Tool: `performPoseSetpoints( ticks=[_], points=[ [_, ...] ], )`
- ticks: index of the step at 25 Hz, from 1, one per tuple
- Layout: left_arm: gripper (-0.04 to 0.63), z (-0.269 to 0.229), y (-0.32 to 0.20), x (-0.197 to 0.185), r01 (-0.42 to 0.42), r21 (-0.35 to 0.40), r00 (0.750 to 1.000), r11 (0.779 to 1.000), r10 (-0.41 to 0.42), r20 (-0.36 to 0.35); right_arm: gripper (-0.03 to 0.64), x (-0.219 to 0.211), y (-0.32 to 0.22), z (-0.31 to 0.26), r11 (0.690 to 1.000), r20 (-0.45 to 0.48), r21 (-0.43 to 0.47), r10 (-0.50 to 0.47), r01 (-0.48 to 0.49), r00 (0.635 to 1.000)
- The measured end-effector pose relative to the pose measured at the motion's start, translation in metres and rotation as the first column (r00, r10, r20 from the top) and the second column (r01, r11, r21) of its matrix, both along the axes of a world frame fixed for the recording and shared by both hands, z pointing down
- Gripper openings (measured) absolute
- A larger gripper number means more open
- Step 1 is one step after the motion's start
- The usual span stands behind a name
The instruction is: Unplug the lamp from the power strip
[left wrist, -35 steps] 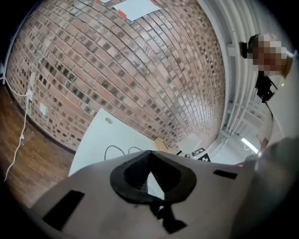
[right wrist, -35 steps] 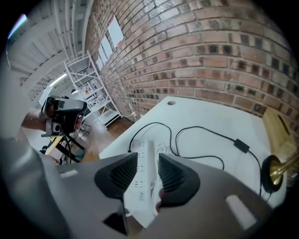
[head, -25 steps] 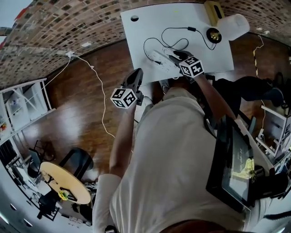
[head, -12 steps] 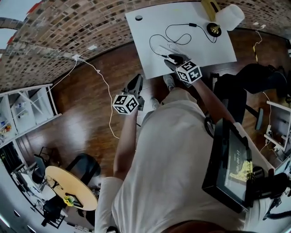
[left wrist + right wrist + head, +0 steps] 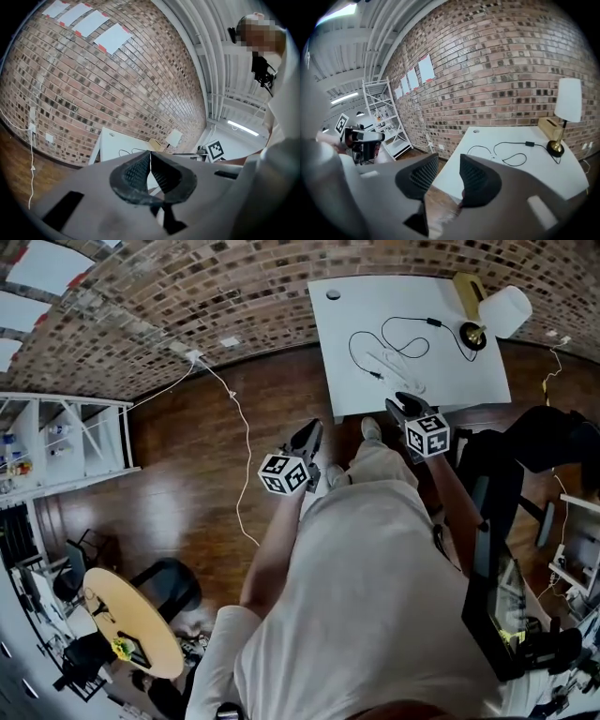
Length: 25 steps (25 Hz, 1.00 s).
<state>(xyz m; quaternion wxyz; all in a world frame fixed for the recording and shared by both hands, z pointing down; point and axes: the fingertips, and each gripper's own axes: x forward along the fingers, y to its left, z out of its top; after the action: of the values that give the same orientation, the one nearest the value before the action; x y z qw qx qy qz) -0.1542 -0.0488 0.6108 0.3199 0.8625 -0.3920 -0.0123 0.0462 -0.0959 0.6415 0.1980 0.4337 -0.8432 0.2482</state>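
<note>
L hand-held gripper (image 5: pixel 150 158) closed, R (image 5: pixel 449 165) parted

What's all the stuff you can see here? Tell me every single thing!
Table: one, white, against the brick wall.
Lamp: one, white shade and brass base, table's far right corner.
Cord: one, black, looping across the table from the lamp.
Power strip: one, white, on the table by the cord loops.
Box: one, tan, beside the lamp.
Cable: one, white, trailing over the wooden floor.
Shelf unit: one, white, far left.
Round table: one, tan, lower left.
Left gripper: one, black, jaws together, empty, over the floor.
Right gripper: one, black, jaws apart, empty, at the table's near edge.
</note>
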Motion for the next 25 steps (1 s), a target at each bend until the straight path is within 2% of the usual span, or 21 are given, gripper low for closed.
performPoseSetpoints(
  ticks=[4, 8, 12, 17, 21, 25],
  points=[
    [-0.002, 0.004, 0.016, 0.001, -0.026, -0.011, 0.999, 1.0, 0.026, -0.021, 0.137, 0.023, 0.013, -0.011, 0.995, -0.01, 0.043, 0.095, -0.095, 0.995],
    [-0.002, 0.001, 0.023, 0.011, -0.047, -0.006, 0.999, 0.999, 0.047, -0.002, 0.137, 0.048, 0.024, -0.016, 0.989, 0.011, 0.048, 0.141, -0.141, 0.99],
    [-0.002, -0.005, 0.031, 0.026, -0.039, 0.012, 0.999, 0.999, 0.039, 0.008, 0.137, 0.076, 0.037, -0.008, 0.987, 0.012, 0.039, 0.157, -0.158, 0.987],
    [0.0, -0.019, 0.029, 0.045, -0.022, 0.026, 0.999, 0.999, 0.021, 0.043, 0.114, 0.093, 0.038, -0.035, 0.987, 0.027, 0.113, 0.115, -0.118, 0.993],
    [0.0, -0.023, 0.047, 0.079, 0.014, 0.0, 0.999, 1.0, -0.014, 0.04, 0.114, 0.12, 0.059, -0.049, 0.99, 0.038, 0.113, 0.084, -0.087, 0.996],
    [0.0, -0.028, 0.073, 0.126, 0.014, -0.003, 0.999, 1.0, -0.014, 0.031, 0.114, 0.167, 0.084, -0.045, 0.988, 0.105, 0.049, 0.138, -0.143, 0.985]
  ],
)
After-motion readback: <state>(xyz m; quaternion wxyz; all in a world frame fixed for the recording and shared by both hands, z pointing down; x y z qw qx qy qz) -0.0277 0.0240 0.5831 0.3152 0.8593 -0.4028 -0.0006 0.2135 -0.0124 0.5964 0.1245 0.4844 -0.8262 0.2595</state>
